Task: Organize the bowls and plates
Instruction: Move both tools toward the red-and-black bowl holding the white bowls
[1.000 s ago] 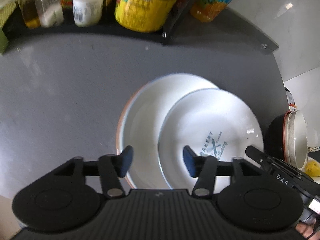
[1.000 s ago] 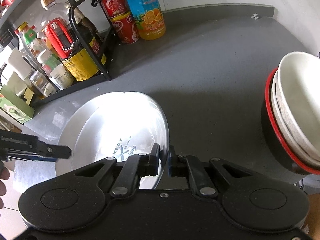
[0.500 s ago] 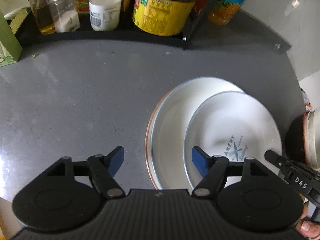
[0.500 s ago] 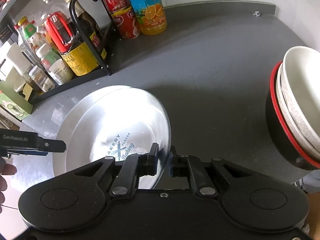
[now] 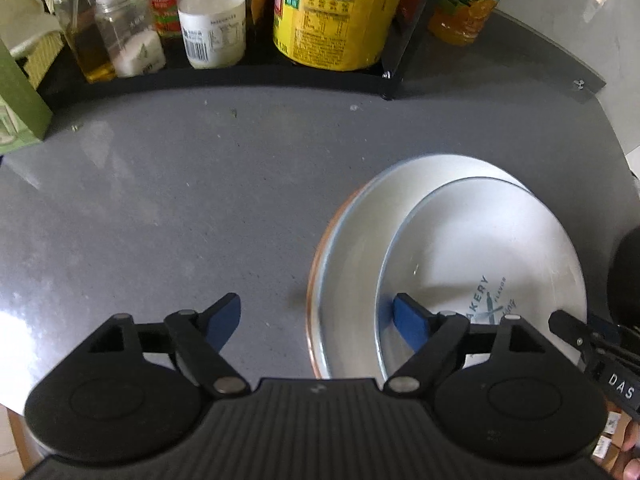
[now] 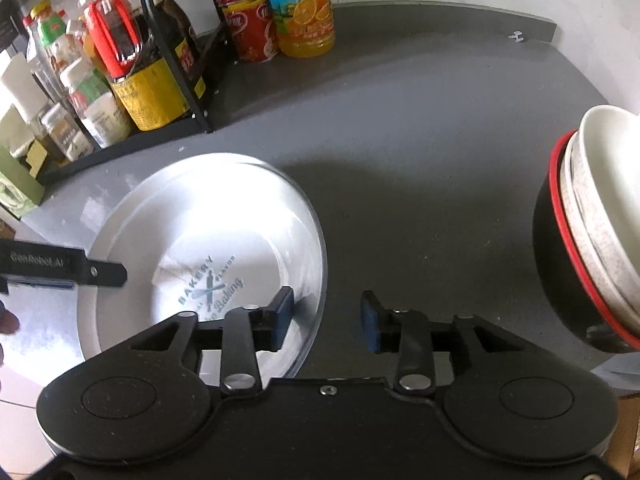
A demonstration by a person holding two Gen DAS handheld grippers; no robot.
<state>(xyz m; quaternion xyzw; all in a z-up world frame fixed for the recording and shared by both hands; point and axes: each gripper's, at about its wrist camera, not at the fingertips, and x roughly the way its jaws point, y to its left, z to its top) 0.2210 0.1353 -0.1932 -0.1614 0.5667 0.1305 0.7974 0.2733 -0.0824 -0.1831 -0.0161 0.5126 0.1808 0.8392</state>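
**Both grippers spread over two nested plates on the grey counter**

The left gripper (image 5: 316, 316) is held low over the counter (image 5: 200, 200), pointed toward the rack at the back. Its blue-padded fingers (image 5: 224, 316) are spread wide: the left pad is seen over bare counter, the right pad over the plates, and nothing is gripped between them. In the right wrist view the tip of this gripper is seen reaching in over the plates' left edge.

The right gripper (image 6: 326, 316) is held at the plates' right side. Its fingers are parted; the left pad (image 6: 282, 314) is seen over the inside of the plate rim and the right pad over the counter, so the rim lies in the gap. Whether the left pad touches the plate cannot be told from this view.

A white plate (image 5: 480, 264) with a thin grey rim and a blue "BAKERY" print is set inside a larger white plate (image 5: 352, 264) with an orange-brown outer edge, shifted toward its right side. Both are lying flat on the counter.

At the right, well apart from the plates, a stack of bowls (image 6: 592, 240) is seen: pale bowls nested in a black bowl with a red rim, the stack appearing tilted.

A black rack (image 5: 240, 76) of bottles and jars is placed at the back of the counter.
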